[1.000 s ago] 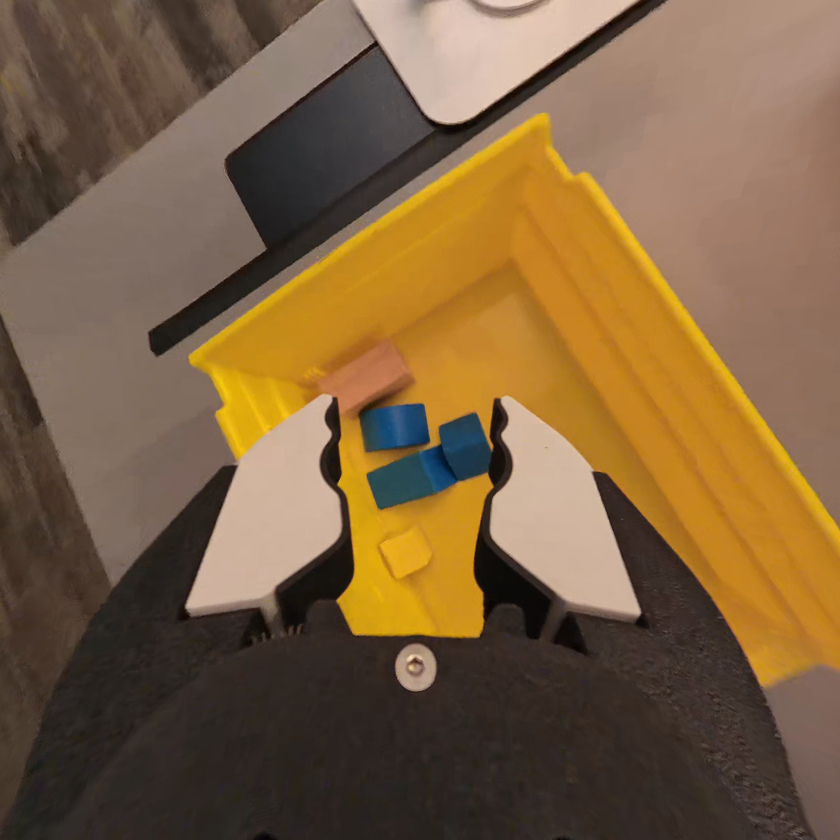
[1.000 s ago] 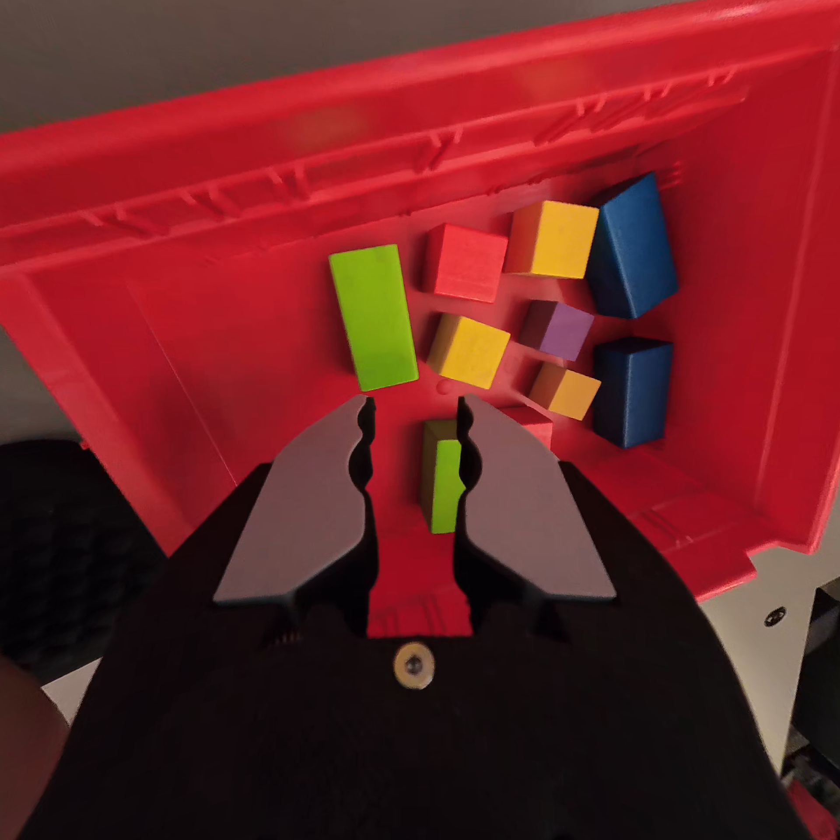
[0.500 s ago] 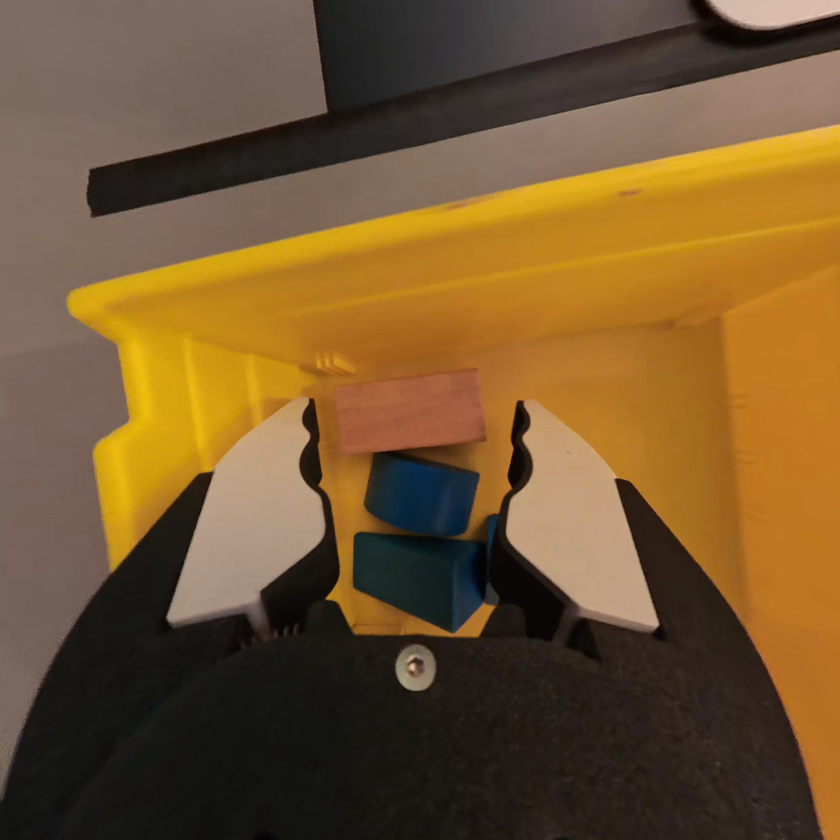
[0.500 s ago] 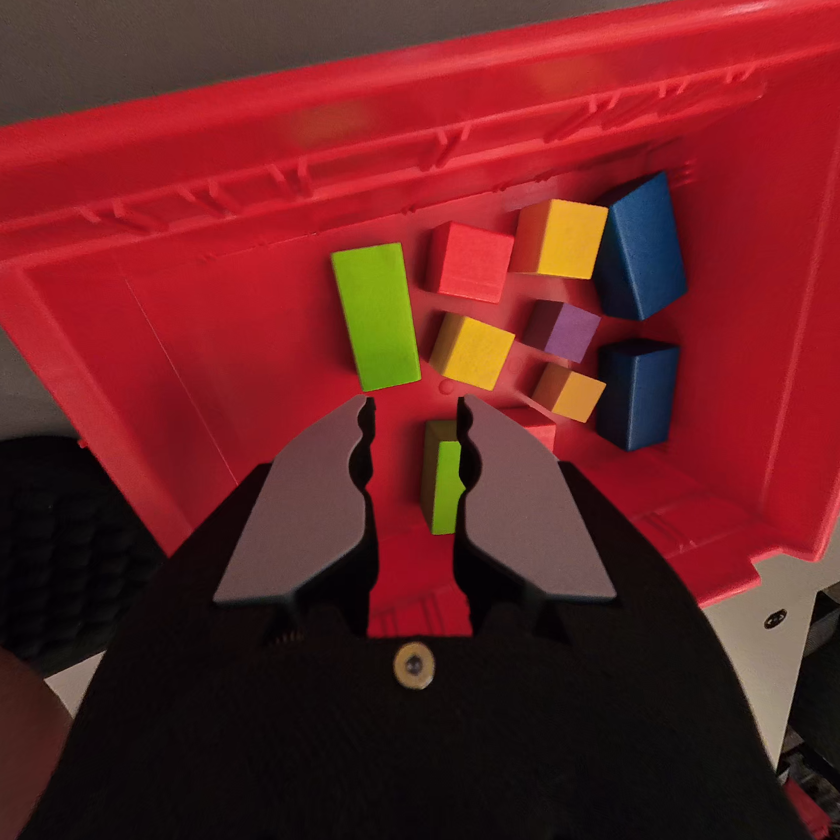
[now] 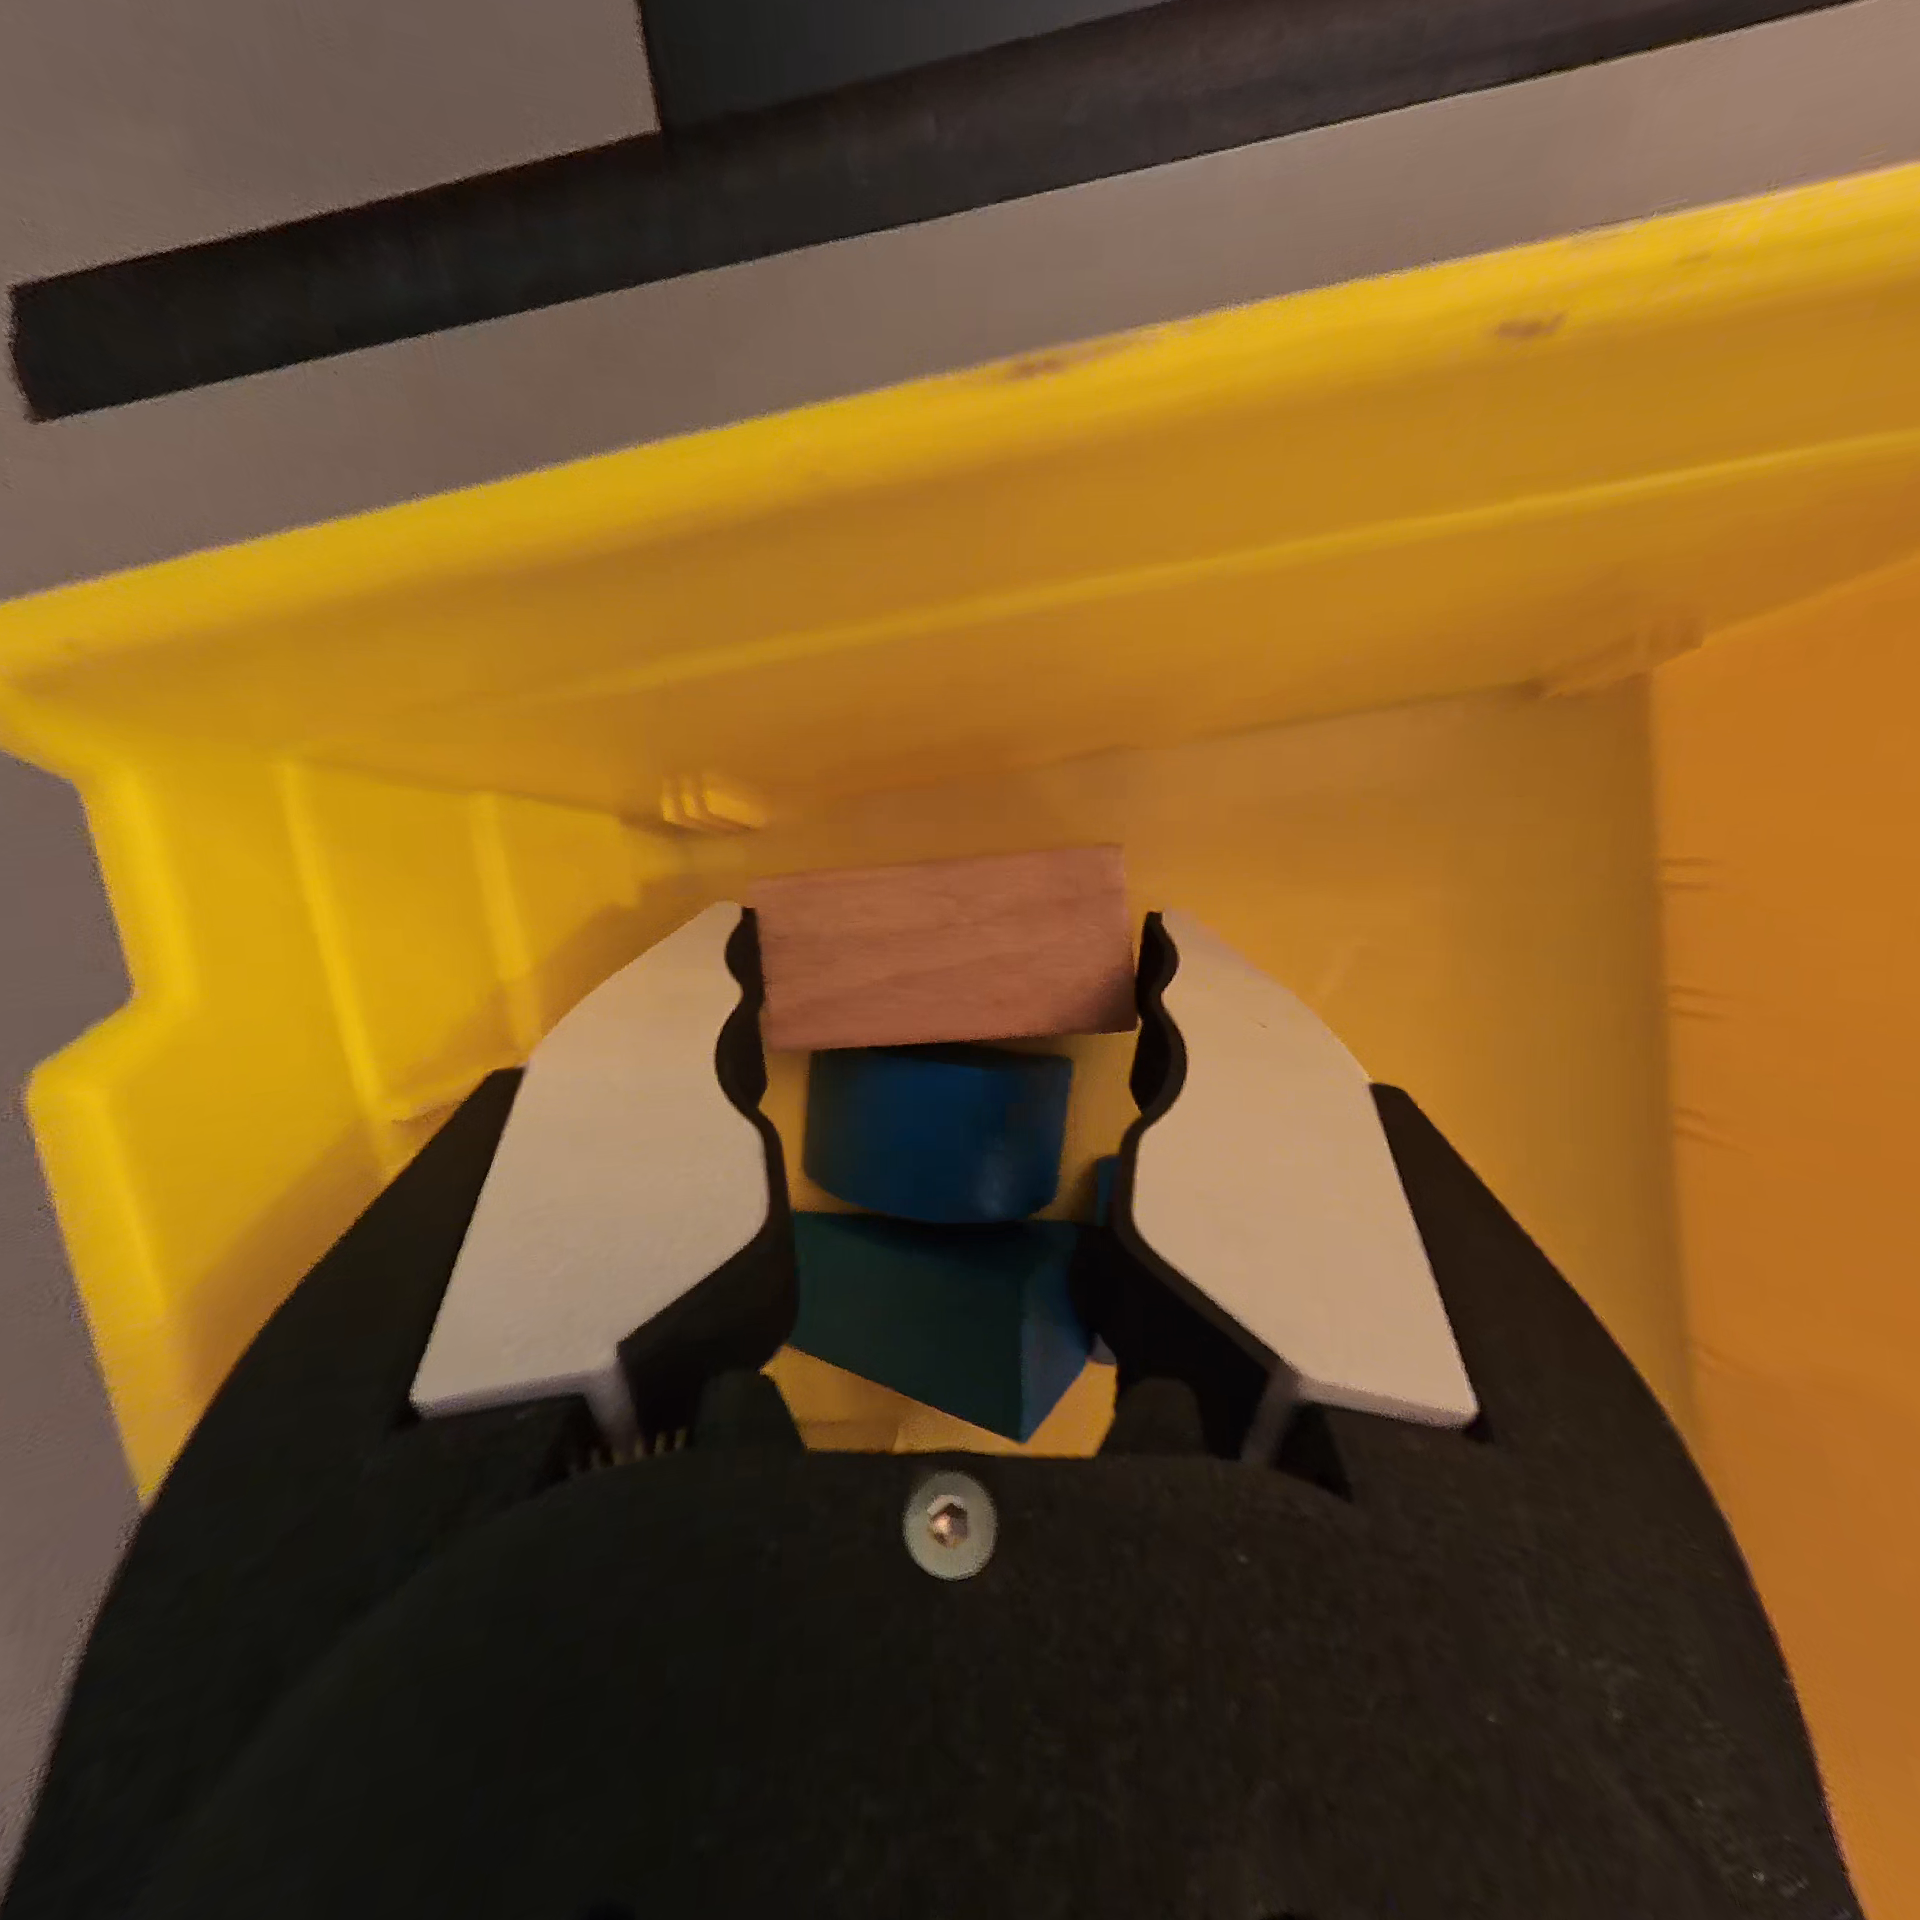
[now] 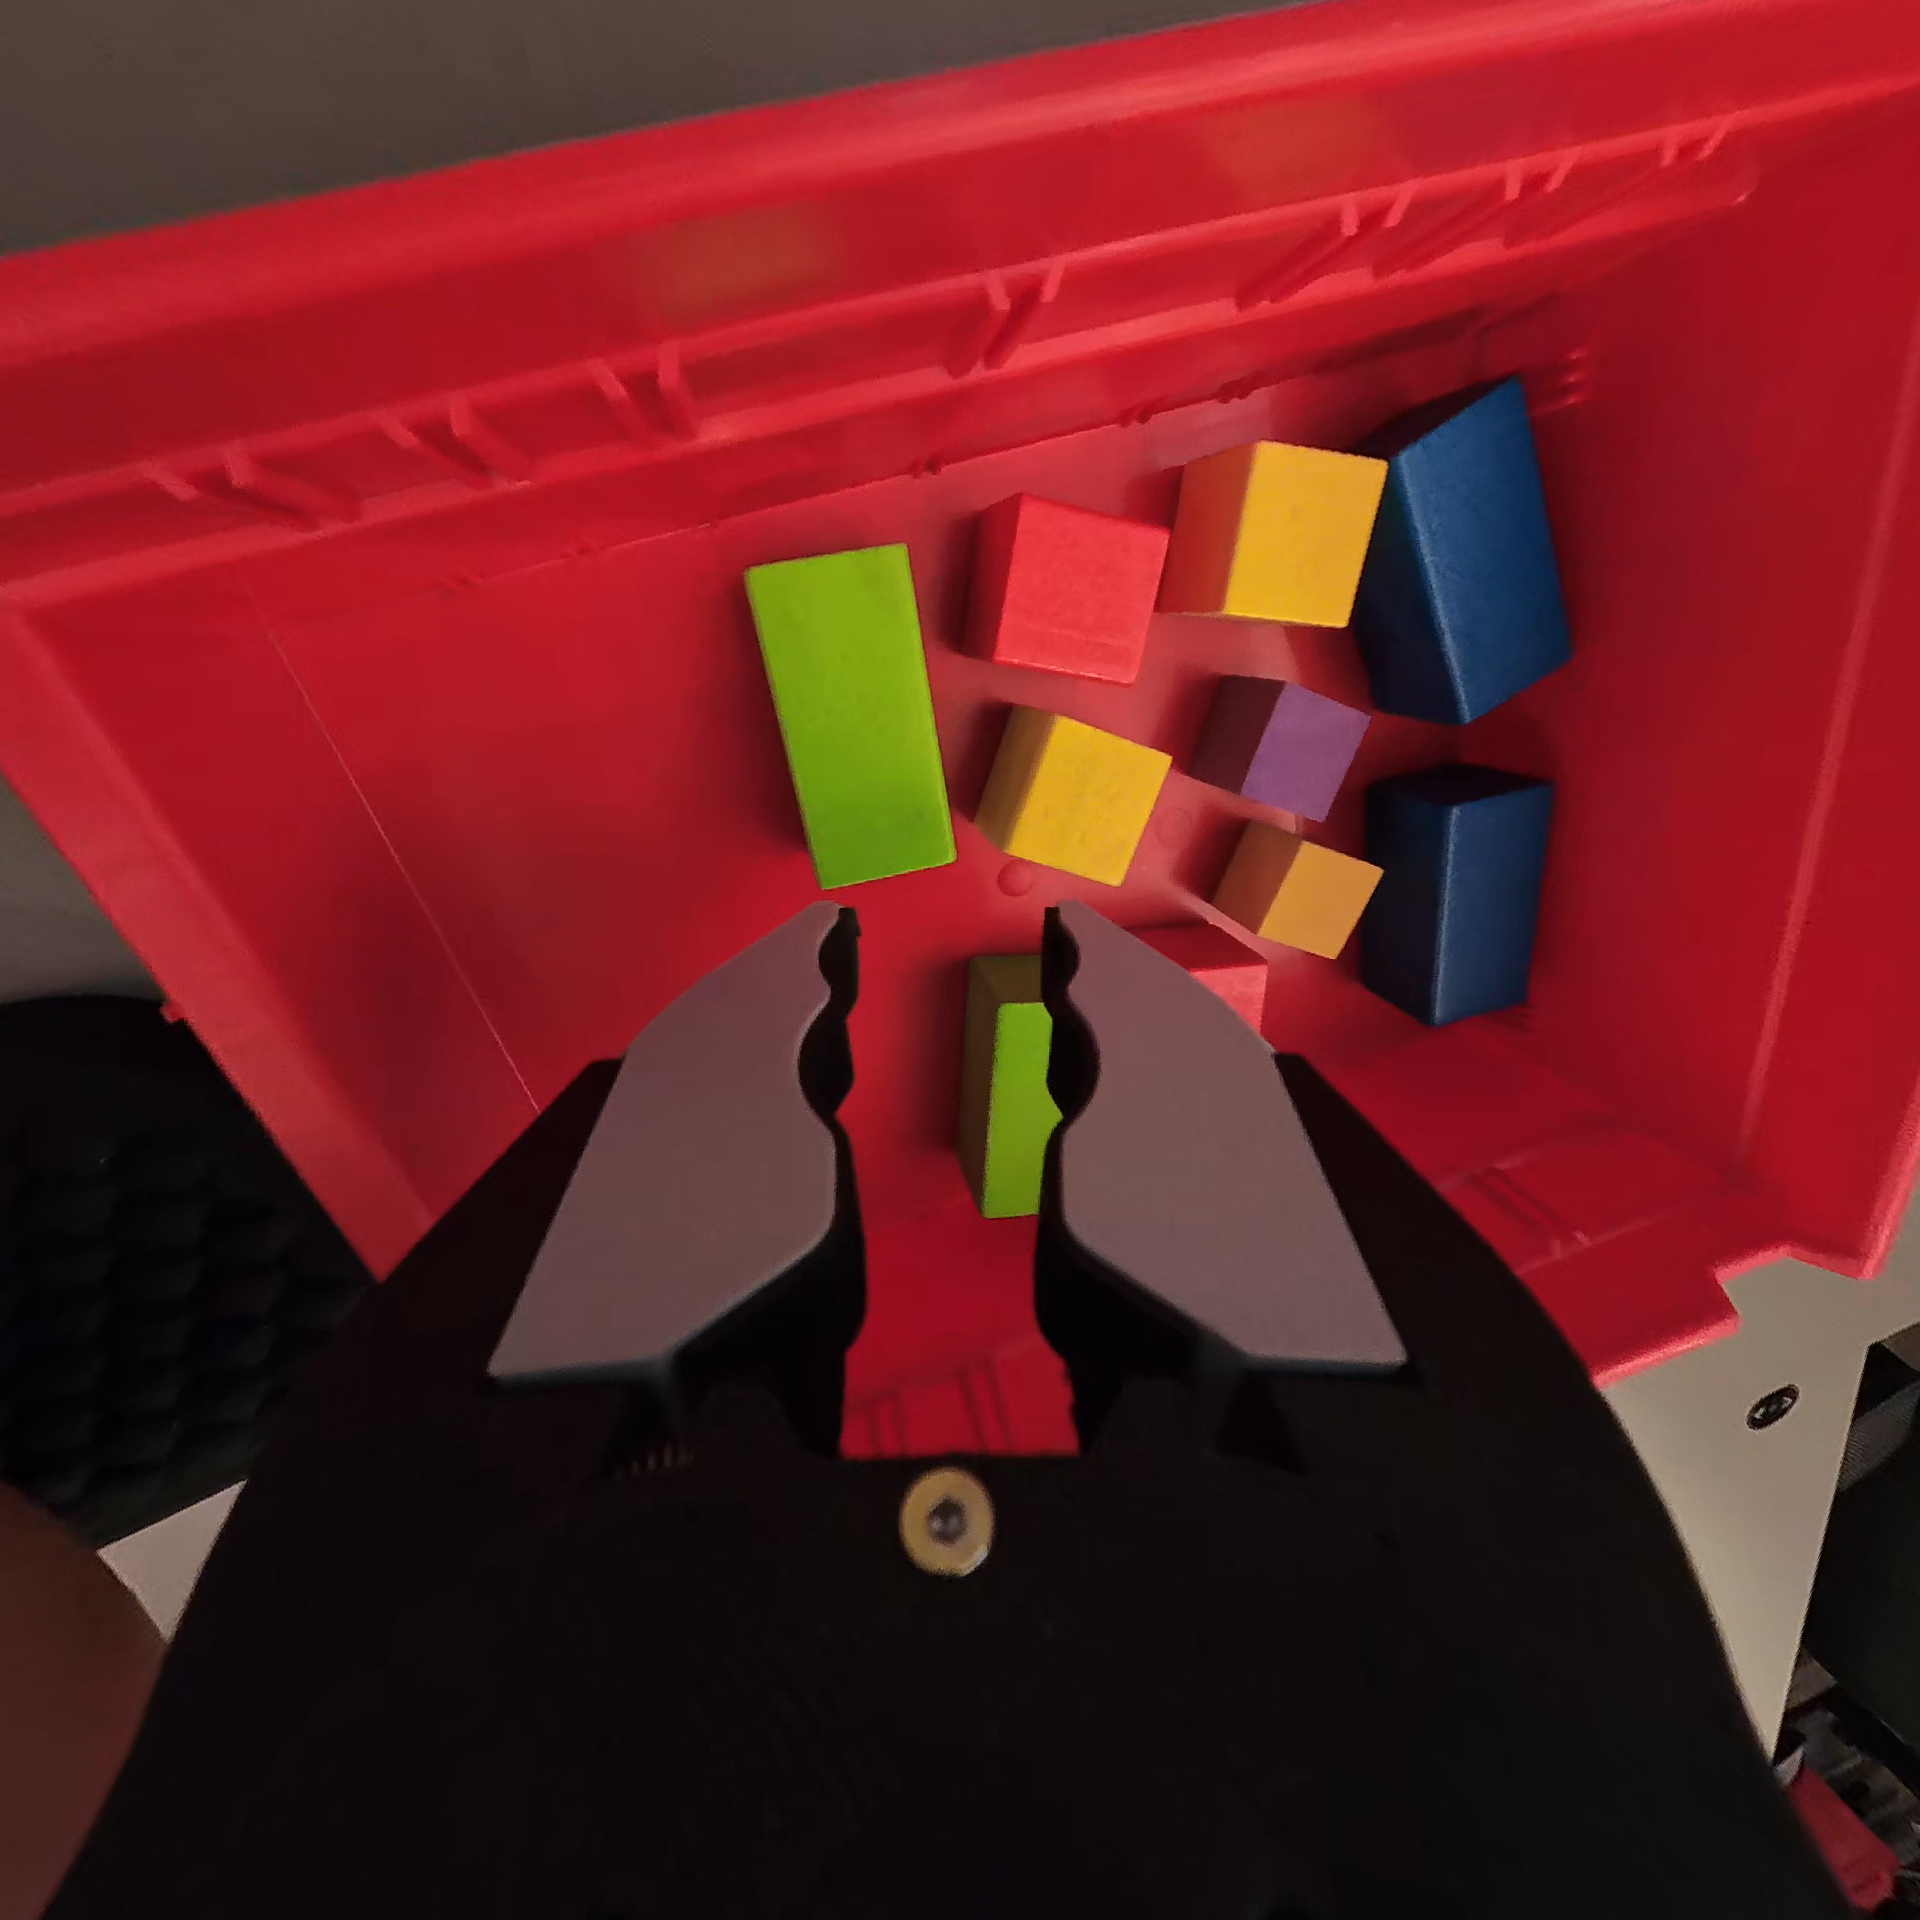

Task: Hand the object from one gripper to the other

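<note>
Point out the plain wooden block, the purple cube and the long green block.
plain wooden block [image 5: 940, 951], left wrist view, front face.
purple cube [image 6: 1304, 748], right wrist view, top face.
long green block [image 6: 850, 715], right wrist view, top face.

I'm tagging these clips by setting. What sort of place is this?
Probably an indoor tabletop workstation for block sorting: a yellow bin and a red bin of coloured blocks stand on a pale table.

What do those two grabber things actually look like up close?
Both look alike. The left gripper has two flat, pale grey fingers with wavy black inner edges, set on a rounded black body with a rough, grainy surface. One silver hex screw sits in the middle below the fingers. The right gripper has the same build; its fingers look darker grey in dimmer light, and its screw brassy.
</note>
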The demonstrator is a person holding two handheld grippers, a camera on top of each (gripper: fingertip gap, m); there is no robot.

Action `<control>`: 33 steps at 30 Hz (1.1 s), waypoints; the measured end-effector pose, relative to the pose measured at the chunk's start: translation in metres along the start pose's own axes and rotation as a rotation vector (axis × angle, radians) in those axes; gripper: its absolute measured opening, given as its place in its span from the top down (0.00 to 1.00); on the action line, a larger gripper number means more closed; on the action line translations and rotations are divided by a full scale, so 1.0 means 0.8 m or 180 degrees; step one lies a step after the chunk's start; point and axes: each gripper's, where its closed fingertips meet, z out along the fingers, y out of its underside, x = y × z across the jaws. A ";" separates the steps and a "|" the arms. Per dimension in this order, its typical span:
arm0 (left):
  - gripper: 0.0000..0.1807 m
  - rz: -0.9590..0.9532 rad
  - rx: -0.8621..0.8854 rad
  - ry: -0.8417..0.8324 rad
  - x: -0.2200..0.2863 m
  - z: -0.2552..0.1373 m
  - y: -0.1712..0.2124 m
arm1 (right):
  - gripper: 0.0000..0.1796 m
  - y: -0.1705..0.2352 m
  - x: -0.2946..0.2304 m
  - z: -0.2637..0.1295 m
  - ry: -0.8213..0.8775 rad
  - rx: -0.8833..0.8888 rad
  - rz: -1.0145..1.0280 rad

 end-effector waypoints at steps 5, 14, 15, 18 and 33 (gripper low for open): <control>0.62 -0.0016 -0.0044 0.0281 0.010 -0.016 0.002 | 0.81 -0.002 0.006 -0.006 0.0109 0.0040 -0.0010; 0.62 0.0200 0.0335 0.0753 0.043 -0.090 -0.018 | 0.81 -0.029 0.021 -0.039 0.0579 0.0279 -0.0152; 0.62 0.0263 0.0404 0.0922 0.056 -0.103 -0.020 | 0.81 -0.040 0.023 -0.048 0.0691 0.0397 -0.0222; 0.62 0.0539 0.0535 0.1777 0.116 -0.149 -0.017 | 0.81 -0.103 0.020 -0.084 0.1028 0.1034 -0.0535; 0.62 0.2709 0.0432 0.4362 0.315 -0.339 0.101 | 0.75 -0.314 -0.180 -0.179 0.0796 0.3413 -0.2124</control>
